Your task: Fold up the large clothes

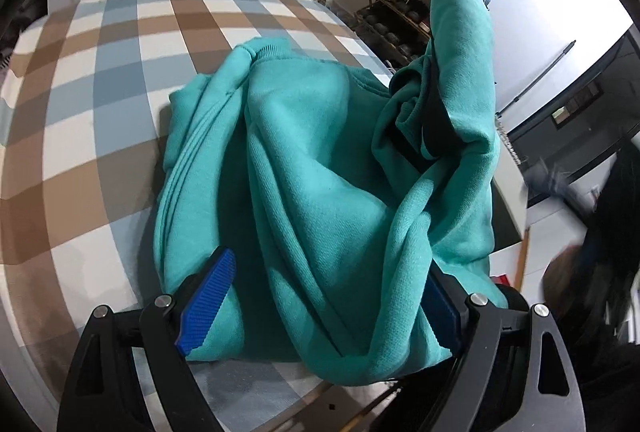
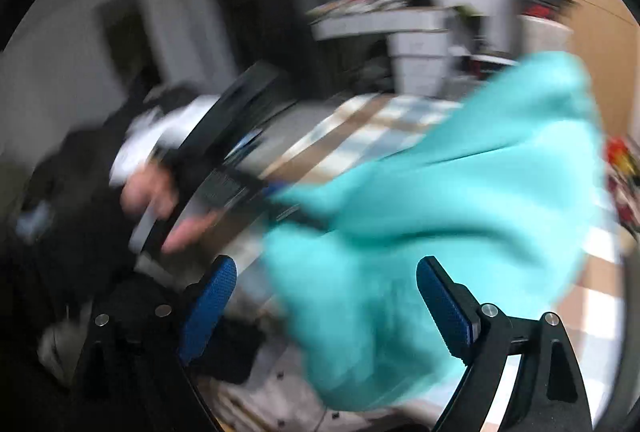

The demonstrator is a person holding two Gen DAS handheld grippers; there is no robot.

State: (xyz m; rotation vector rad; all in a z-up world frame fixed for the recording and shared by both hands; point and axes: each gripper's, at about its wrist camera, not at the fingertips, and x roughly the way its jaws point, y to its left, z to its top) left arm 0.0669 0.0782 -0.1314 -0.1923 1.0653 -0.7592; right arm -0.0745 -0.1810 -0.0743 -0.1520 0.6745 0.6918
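We are folding a teal sweatshirt [image 1: 312, 160] bunched on the checked tabletop [image 1: 100, 80], its cloth lying between both grippers' 2 spread fingers, left gripper [image 1: 320, 296] and right gripper [image 2: 326, 300], so next we are likely needing a fresh pinch.

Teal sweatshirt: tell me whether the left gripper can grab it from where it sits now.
Probably yes. The left gripper is open with the teal sweatshirt bunched between its blue pads on the checked bed; nothing blocks it, so closing should catch fabric.
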